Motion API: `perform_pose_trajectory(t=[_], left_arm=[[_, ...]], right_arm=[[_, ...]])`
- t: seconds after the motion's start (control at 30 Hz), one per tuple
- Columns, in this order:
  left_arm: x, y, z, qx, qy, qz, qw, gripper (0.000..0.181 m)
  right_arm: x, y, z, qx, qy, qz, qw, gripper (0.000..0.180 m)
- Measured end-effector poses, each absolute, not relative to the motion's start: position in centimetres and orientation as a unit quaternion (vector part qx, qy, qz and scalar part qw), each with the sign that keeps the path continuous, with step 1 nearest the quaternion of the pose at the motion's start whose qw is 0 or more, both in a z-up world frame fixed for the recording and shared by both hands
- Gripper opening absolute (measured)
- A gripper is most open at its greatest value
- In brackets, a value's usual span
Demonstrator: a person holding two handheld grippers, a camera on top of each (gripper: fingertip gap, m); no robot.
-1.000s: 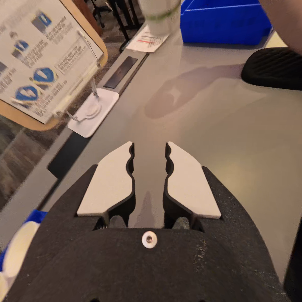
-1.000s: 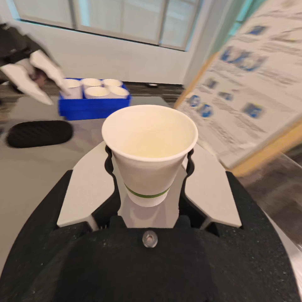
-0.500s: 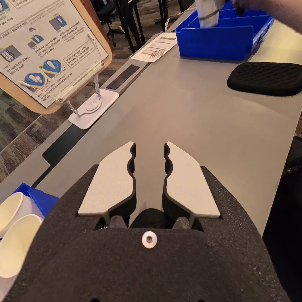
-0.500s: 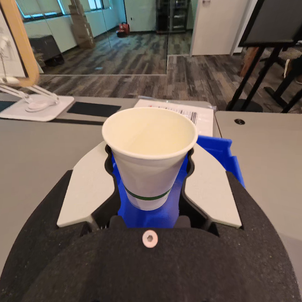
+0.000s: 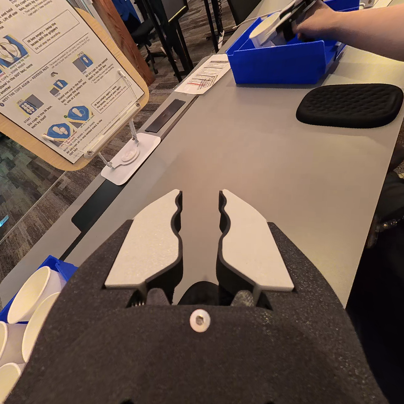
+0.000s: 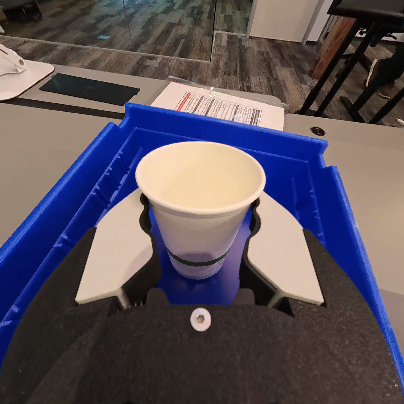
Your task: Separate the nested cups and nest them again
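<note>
Right claw, white green-banded cup

the right gripper has carried its paper cup from above the table down inside the blue bin.

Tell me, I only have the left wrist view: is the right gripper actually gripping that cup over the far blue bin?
Observer: Yes. The right gripper is shut on the cup, low inside the blue bin.
Operator: Any other cups in there?
Observer: None in the part I can see, just bare blue floor around it.
Operator: Anything inside the cup?
Observer: No, its inside is bare.
</note>
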State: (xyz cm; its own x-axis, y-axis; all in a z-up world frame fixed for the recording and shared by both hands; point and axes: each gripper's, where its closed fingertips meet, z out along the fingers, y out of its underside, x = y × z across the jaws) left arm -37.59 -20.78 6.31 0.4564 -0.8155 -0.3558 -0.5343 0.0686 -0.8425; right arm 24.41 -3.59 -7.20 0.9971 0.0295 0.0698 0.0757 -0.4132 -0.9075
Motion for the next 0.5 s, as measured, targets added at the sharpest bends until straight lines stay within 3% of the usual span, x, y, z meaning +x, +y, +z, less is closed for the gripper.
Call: perform_pose_trajectory(t=[0.5], left_arm=[[-38.0,-20.5,6.0,-0.669,0.498,-0.14,0.533,0.031]], right_arm=[[24.8,-6.3,-9.4,-0.864,-0.024,-0.022,0.502,0.09]])
